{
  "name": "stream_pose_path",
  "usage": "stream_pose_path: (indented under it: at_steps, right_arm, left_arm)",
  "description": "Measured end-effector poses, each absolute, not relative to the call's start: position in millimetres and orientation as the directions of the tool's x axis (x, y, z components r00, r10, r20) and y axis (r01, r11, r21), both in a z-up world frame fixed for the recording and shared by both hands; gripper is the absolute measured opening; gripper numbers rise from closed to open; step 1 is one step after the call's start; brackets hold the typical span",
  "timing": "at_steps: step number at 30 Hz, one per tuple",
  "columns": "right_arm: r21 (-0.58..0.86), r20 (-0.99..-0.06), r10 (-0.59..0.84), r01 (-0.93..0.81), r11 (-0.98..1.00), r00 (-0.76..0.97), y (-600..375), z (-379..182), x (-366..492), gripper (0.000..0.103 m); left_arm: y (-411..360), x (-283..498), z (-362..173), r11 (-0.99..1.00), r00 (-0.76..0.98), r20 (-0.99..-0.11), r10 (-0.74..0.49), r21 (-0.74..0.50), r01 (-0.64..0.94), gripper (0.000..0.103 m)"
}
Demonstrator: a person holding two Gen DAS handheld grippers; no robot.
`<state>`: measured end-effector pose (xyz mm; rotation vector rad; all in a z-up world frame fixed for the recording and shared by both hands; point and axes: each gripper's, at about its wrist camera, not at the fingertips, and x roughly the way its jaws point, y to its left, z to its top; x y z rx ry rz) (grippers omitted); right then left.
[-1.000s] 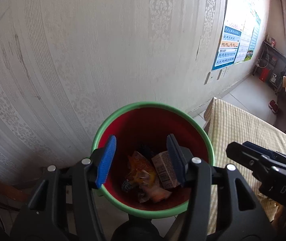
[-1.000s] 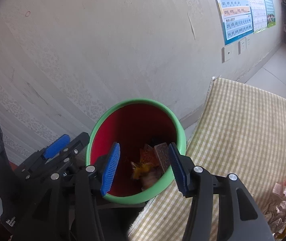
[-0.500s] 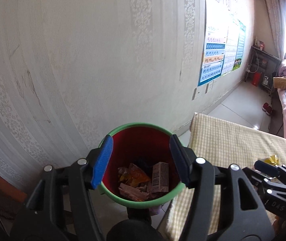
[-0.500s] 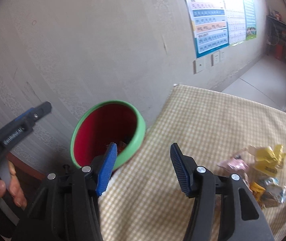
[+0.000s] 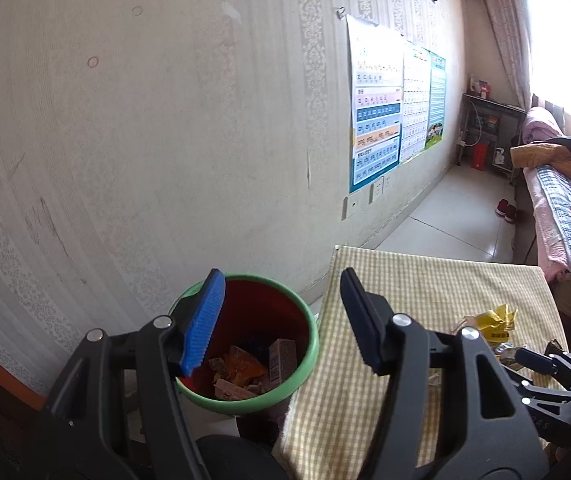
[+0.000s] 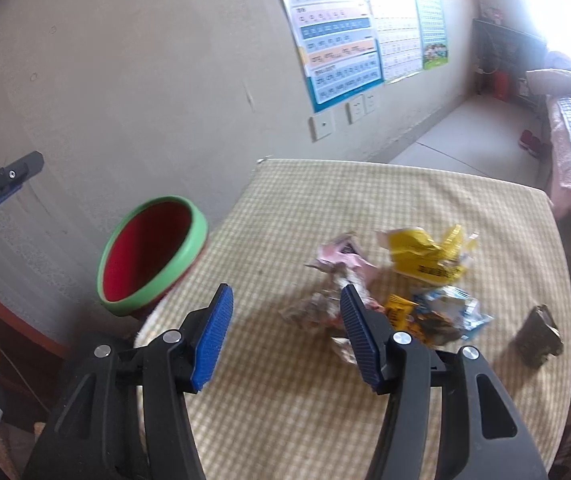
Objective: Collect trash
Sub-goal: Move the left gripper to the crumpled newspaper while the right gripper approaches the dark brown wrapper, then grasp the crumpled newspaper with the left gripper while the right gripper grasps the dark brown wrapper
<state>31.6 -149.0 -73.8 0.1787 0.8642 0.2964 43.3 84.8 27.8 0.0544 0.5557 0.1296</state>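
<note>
- Hovering above the checked tablecloth (image 6: 285,400), the right gripper (image 6: 285,332) has nothing between its parted jaws, which have just been opening.
- Crumpled wrappers (image 6: 405,280) lie heaped on the cloth just beyond it.
- Left gripper (image 5: 281,320) gapes empty over the green-rimmed red bin (image 5: 305,340), which stands beside the table holding trash.

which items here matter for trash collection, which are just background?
Job:
- green-rimmed red bin, wrappers already inside
- yellow wrapper
- pink wrapper
- blue-and-orange packets
- brown crumpled scrap
- left gripper, right gripper, both empty

Background:
- wall charts
- red shoes
- bed
</note>
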Motion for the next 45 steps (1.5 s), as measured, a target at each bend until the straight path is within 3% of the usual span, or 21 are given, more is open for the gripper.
stream_pose_path:
  at_steps: [6, 14, 20, 27, 33, 36, 45]
  right_arm:
    - [0.235, -0.732, 0.257, -0.120, 0.965, 0.632, -186, -81, 13, 0.055]
    - [0.212, -0.780, 0.155, 0.023, 0.977, 0.606, -244, -112, -15, 0.056]
    - [0.261, -0.788, 0.167, 0.076, 0.962, 0.593, -265, -128, -20, 0.056]
    - [0.312, -0.789, 0.215, 0.073, 0.947, 0.576, -267, -140, -20, 0.056]
    - [0.337, -0.791, 0.227, 0.096, 0.937, 0.568, -275, -150, -20, 0.057]
    - [0.342, -0.794, 0.227, 0.106, 0.934, 0.564, -279, -153, -19, 0.057]
    - [0.264, -0.763, 0.092, 0.179, 0.948, 0.640, -326, -131, -6, 0.058]
  left_arm:
    - [66, 44, 27, 0.994, 0.840, -0.532, 0.104, 0.081, -0.072, 0.069]
    - [26, 66, -41, 0.993, 0.718, -0.687, -0.114, -0.087, 0.075, 0.072]
    - [-43, 84, -87, 0.965, 0.623, -0.748, -0.228, -0.086, 0.249, 0.073]
    - [-105, 121, -149, 0.942, 0.454, -0.863, -0.219, -0.067, 0.328, 0.072]
    - [-115, 122, -173, 0.938, 0.391, -0.888, -0.242, -0.112, 0.328, 0.047]
    - [-116, 116, -170, 0.933, 0.390, -0.886, -0.249, -0.111, 0.342, 0.039]
    - [-71, 86, -142, 0.943, 0.419, -0.871, -0.254, -0.127, 0.307, 0.038]
